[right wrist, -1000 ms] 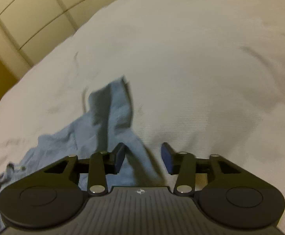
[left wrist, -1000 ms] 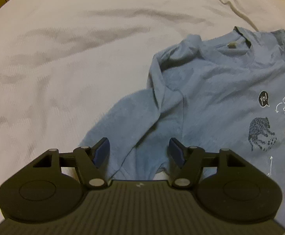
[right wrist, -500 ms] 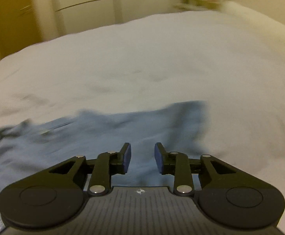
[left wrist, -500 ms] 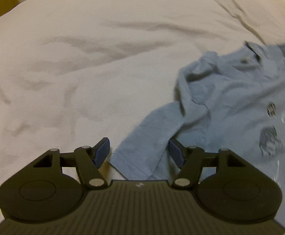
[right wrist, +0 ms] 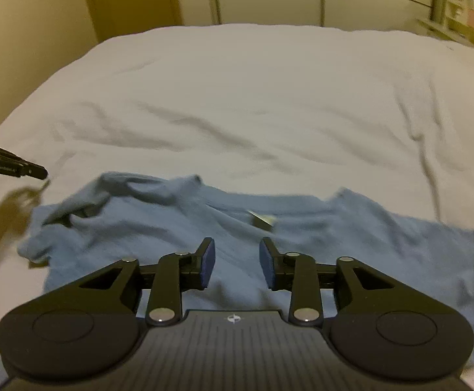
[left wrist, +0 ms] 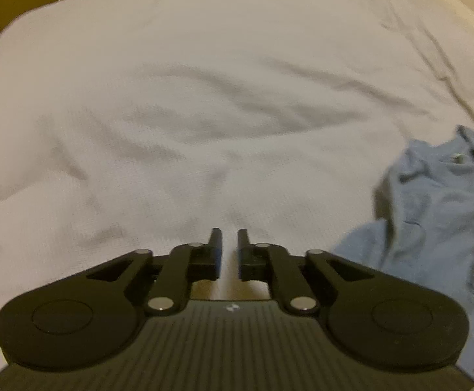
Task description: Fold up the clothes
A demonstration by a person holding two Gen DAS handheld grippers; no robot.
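One blue T-shirt (right wrist: 302, 238) lies spread on a bed (right wrist: 269, 97) covered in white bedding, neckline away from the right-hand camera, with a label (right wrist: 263, 219) showing at the collar. The left sleeve (right wrist: 106, 192) is bunched and rumpled; the right sleeve lies flatter.

The right tongs (right wrist: 237, 264) hover over the chest of the shirt, jaws parted and empty. The left tongs (left wrist: 229, 249) are held over bare bedding, well off to the side of the garment, with only a narrow slit between the jaws and nothing gripped. In the left wrist view the shirt occupies only the right edge of the frame; in the right wrist view the tip of the left tongs appears at the far left, beside the bunched sleeve.

Risks, as judged: a fold begun now would trap the crumpled left sleeve inside. A pinch taken mid-chest may catch both fabric layers, or the bedding beneath, and drag the whole garment. The nearly closed left tongs would need widening before any grasp.

Count: one shirt, two sleeves, one label, two tongs, one bed.
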